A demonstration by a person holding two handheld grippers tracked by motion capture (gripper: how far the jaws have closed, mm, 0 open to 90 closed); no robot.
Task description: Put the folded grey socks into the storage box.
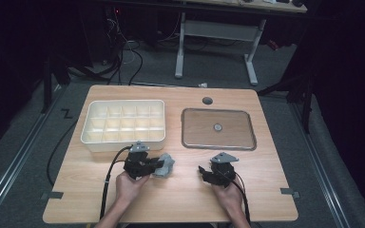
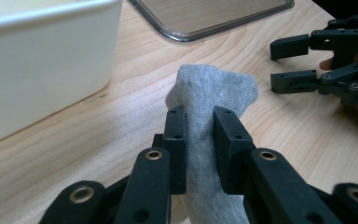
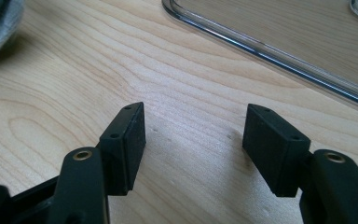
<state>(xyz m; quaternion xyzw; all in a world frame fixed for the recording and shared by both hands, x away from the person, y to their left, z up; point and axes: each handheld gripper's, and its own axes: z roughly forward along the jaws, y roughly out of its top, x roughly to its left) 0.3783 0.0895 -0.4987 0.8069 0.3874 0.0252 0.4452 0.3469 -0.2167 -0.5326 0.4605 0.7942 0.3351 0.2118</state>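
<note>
Right now the left gripper has its fingers squeezed tight on a grey sock. The sock is bunched up and sits on the worktop, just in front of the white box. The right gripper has its fingers spread wide with nothing between them. It rests low over bare wood, a little way from the sock.

What could go wrong? The sock is soft and floppy. Only a thin fold of it is pinched, so it could slip out if the left hand lifts fast. The loose end hangs free and could catch on the wall of the box on the way in. If the right gripper comes over to help, the two sets of fingers could bump, because they sit near each other.

The white box has many small square spaces, and from the high view they all look empty. Each space looks small, so a puffy sock might not go in neatly. Beside the box lies a clear lid, flat on the worktop, with a small round knob in its middle. Nothing lies on it.
</note>
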